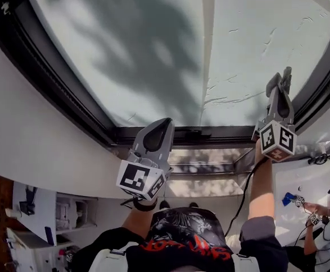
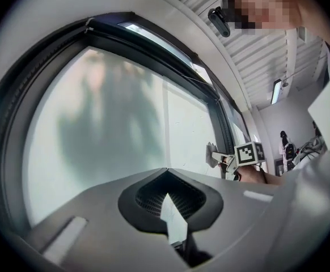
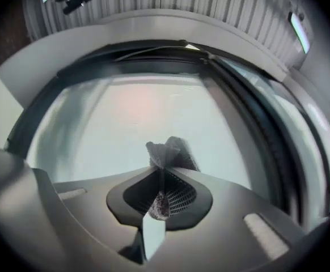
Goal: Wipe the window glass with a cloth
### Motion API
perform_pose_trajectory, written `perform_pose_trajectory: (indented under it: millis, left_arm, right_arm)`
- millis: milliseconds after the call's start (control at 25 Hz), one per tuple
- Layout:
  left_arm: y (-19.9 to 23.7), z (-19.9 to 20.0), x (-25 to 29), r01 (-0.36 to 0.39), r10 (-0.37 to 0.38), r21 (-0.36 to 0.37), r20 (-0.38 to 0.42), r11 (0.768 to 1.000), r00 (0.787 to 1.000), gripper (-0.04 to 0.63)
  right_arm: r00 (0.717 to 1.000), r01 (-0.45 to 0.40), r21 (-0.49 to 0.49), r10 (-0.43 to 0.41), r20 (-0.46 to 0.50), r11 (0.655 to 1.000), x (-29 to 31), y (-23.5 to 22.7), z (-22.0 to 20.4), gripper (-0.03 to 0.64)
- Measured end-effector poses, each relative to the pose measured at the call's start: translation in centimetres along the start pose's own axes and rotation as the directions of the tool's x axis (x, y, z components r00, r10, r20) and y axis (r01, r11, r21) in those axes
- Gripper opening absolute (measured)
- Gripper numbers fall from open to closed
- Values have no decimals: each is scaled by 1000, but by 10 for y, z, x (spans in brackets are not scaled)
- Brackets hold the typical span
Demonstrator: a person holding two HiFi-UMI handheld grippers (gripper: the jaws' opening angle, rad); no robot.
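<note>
Right gripper clamps a grey, crumpled cloth near the frosted glass; left gripper closed, empty, lower.

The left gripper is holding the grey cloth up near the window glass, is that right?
Not the left. The right gripper view shows the grey cloth pinched in the right gripper, up near the window glass. The left gripper has its jaws together on nothing.

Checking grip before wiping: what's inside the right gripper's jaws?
A gray cloth, pinched in the right gripper, its bunched end poking toward the window glass. The clamped part is mostly hidden.
</note>
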State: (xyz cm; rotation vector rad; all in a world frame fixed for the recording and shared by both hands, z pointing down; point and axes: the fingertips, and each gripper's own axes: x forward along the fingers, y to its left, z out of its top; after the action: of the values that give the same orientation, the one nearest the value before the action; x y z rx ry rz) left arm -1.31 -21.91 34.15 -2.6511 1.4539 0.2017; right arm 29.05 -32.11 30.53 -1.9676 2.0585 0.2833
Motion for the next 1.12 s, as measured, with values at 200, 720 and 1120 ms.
perform_pose_trajectory:
  millis: [200,720,1120]
  left_arm:
    - [52,27,-59,-156,156,4,32,988,987,-17]
    - [119,30,-140,-347,346,-6,44,938,937,-17]
    - [14,2,-19,25,-24,-57,12,998,1000,-17]
  right_arm:
    - [841,-540,168,537,70,824,-16,263,-16,26]
    - [677,-698,220,728,-109,682,-2,477,-100,26]
    - [977,-171,3,170,-130,985,8,88,-62,26]
